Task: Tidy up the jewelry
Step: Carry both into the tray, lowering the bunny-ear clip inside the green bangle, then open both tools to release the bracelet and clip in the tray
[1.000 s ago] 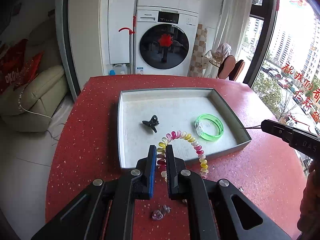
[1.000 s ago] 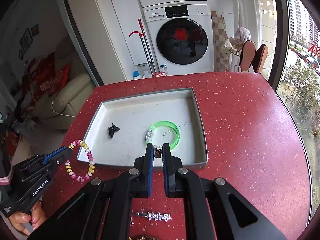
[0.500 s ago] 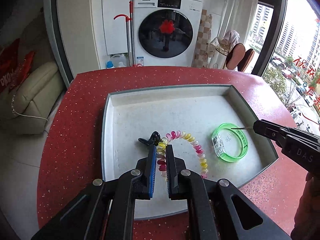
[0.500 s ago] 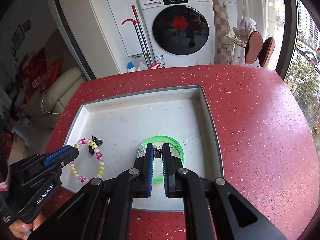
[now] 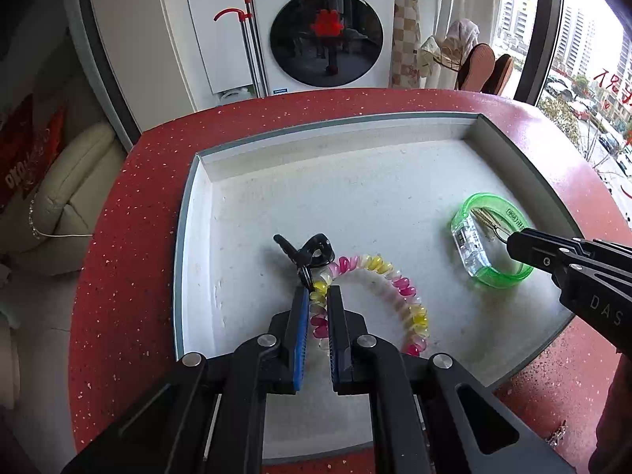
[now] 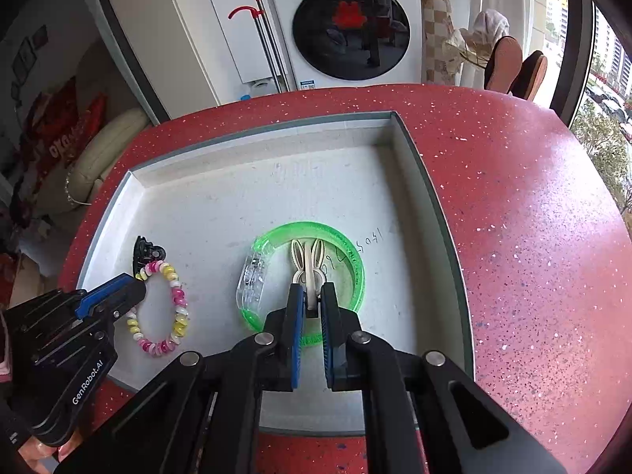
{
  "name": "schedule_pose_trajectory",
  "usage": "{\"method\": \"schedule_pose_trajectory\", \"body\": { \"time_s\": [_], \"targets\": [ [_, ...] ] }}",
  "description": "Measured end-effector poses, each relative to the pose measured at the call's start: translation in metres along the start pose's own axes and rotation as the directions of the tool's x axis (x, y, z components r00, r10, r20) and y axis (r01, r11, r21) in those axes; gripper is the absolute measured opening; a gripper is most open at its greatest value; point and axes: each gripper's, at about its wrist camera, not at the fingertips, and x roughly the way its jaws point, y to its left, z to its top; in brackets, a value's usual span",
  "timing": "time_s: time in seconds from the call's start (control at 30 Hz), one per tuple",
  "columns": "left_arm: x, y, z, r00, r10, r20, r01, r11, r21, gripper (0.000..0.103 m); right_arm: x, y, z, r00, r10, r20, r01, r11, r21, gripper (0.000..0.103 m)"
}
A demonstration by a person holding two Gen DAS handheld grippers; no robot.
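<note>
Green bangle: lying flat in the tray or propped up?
Flat. The green bangle lies on the tray floor, its full ring visible from above.

The worktop point(image 6: 513, 205) was a red surface flecked with pale specks, rounded along its far edge. A shallow grey-rimmed tray point(image 6: 426, 197) with a whitish floor lay directly on it, taking up most of the near middle. To the right of the tray the red surface ran bare to its edge. Just off the tray's near right corner, a small sparkly trinket point(image 5: 556, 434) lay on the worktop; its kind was too small to tell.
</note>
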Motion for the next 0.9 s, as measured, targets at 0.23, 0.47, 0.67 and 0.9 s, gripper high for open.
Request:
{"method": "schedule_pose_trajectory", "body": {
  "time_s": [0.23, 0.47, 0.67, 0.9],
  "targets": [
    [0.002, -0.007, -0.003, 0.999, 0.045, -0.007, -0.045, 0.998, 0.038, 0.027, -0.001, 0.008, 0.000, 1.000, -0.002, -0.017, 0.002, 1.000, -0.030, 0.028],
    [-0.007, -0.004, -0.001, 0.999, 0.051, 0.016, -0.051, 0.999, 0.017, 0.027, -0.026, 0.011, 0.002, 0.998, 0.039, 0.039, -0.039, 0.999, -0.003, 0.057],
    [-0.015, 0.001, 0.000, 0.999, 0.043, 0.033, -0.042, 0.999, -0.012, 0.027, -0.044, 0.008, -0.001, 0.997, 0.050, 0.064, -0.052, 0.998, 0.036, 0.059],
    [-0.044, 0.008, -0.003, 0.988, 0.041, 0.148, -0.031, 0.997, -0.066, 0.103, -0.062, 0.001, -0.007, 0.996, 0.031, 0.083, -0.036, 0.997, 0.061, 0.061]
  ]
}}
